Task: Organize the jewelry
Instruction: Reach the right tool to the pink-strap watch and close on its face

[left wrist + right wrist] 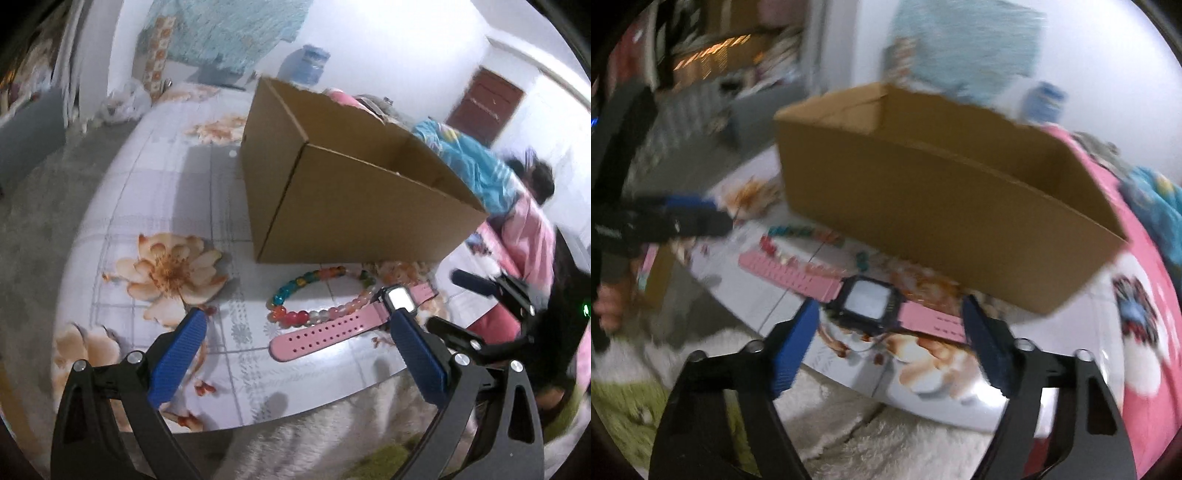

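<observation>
A pink-strapped watch (347,325) with a dark square face lies on the floral table, in front of an open cardboard box (351,195). A bracelet of coloured beads (314,295) lies between the watch and the box. My left gripper (295,317) is open and empty, its blue fingers (177,350) either side of the watch strap, short of it. In the right wrist view the watch (868,299) lies just ahead of my open, empty right gripper (890,306), with the box (942,206) behind it. The right gripper also shows in the left wrist view (491,288).
The table (122,206) has a floral, tiled cover and a curved front edge; a white fluffy rug (886,435) lies below it. Pink and blue fabric (517,206) is piled to the right of the box. The right wrist view is motion-blurred.
</observation>
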A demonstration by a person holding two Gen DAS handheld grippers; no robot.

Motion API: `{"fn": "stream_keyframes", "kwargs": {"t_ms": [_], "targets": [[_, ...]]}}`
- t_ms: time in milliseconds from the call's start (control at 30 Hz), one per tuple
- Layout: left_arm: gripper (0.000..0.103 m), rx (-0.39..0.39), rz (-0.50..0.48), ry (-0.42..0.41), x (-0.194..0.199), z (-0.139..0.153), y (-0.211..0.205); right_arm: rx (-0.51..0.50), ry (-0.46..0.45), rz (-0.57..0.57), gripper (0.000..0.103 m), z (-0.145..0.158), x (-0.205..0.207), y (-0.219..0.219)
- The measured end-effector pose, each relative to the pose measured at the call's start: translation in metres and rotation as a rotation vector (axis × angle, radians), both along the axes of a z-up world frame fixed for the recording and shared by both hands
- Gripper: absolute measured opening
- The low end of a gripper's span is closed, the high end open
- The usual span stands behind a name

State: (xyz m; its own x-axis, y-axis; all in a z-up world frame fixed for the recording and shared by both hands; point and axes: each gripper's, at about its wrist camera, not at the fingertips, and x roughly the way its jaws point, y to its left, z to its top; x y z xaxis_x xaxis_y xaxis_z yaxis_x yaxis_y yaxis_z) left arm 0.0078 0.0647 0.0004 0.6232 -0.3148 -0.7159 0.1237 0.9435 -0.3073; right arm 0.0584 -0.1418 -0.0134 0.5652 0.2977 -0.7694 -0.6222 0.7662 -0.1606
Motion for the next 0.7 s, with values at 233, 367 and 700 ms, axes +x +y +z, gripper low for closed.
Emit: {"fn": "stream_keyframes", "kwargs": {"t_ms": [233,367,700], "targets": [[0.098,0.193,-0.137,-0.091,-0.011,-0.005,-0.026,-0.117,0.056,0.186,0.051,-0.015,0.014,0.026],[0.097,0.242,-0.219,-0.130,-0.015,-0.007,-0.040,-0.186,0.072,0.257,0.052,-0.022,0.021,0.039],[0.071,0.299,-0.368,-0.186,-0.022,-0.010,-0.069,-0.280,0.128,0.375,0.044,-0.021,0.030,0.056]]}}
